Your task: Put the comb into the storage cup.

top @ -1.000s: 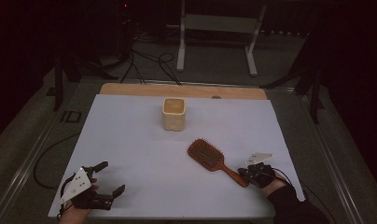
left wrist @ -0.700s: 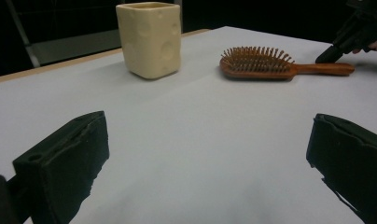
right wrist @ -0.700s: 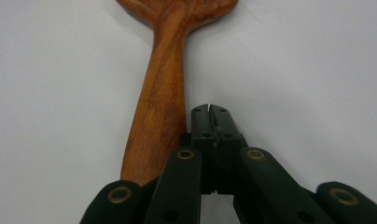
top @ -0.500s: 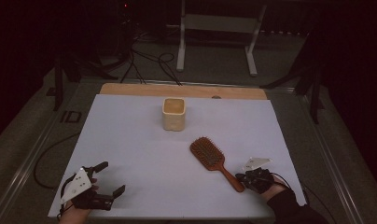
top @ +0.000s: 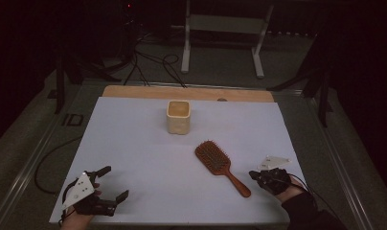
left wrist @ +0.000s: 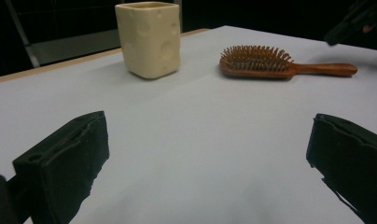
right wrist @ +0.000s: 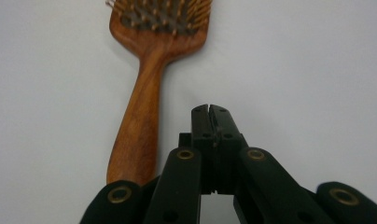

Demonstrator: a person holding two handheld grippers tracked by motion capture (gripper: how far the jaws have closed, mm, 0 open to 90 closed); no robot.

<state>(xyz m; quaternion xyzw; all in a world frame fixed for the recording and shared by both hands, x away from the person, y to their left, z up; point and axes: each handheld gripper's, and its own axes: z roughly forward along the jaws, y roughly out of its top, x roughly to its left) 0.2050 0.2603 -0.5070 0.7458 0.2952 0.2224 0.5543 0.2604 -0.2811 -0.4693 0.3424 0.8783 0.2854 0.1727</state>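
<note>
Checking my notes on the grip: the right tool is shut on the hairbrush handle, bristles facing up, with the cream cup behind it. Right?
Not quite. The right tool is shut on nothing; in the right gripper view the hairbrush handle lies beside it. Bristles up, cream cup behind: correct.

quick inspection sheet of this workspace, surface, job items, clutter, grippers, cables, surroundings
surface: white sheet over the table, with a wooden strip showing at the far edge.
job's things: wooden hairbrush lying flat, bristles up, handle toward the right gripper; cream cup upright behind it, apart from it.
clutter: nothing seen.
grippers: left gripper at the near left corner, jaws wide open with nothing between them; right gripper shut with nothing between its jaws, tips beside the brush handle, not holding it.
cables: a black cable loops off the table's left side; more cables lie on the floor behind.
surroundings: dark room; metal stand behind the table.
</note>
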